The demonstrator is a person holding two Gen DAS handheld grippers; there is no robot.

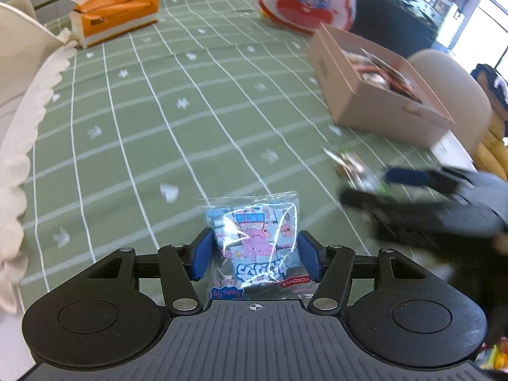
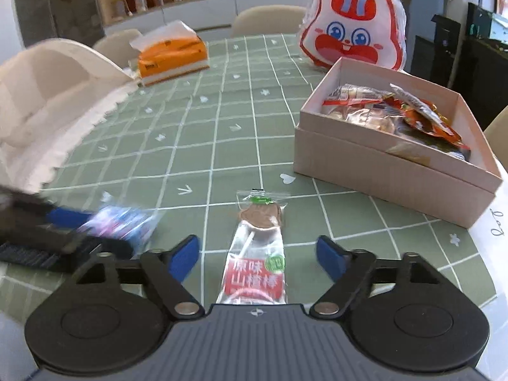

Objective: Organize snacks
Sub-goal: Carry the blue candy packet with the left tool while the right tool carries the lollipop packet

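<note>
Midway through the snack tidy-up: your pink cardboard box [image 2: 393,162], at two o'clock on the green checked tablecloth [image 2: 222,146], already holds a heap of red and orange wrapped snacks [image 2: 397,111], while two packets are not yet in it. Your left gripper [image 1: 254,254] has its blue pads closed on the sides of a clear Peppa Pig packet [image 1: 254,241], a puffy, glossy pouch printed pale blue and pink, gripped at six o'clock in the left wrist view. Your right gripper [image 2: 258,254] stands with jaws apart and the pads clear of a hawthorn lollipop [image 2: 257,254], a flat clear sleeve with a brown disc on a white stick and a red label, lying between them at six o'clock. By the look of it, both packets are bound for the box next.
</note>
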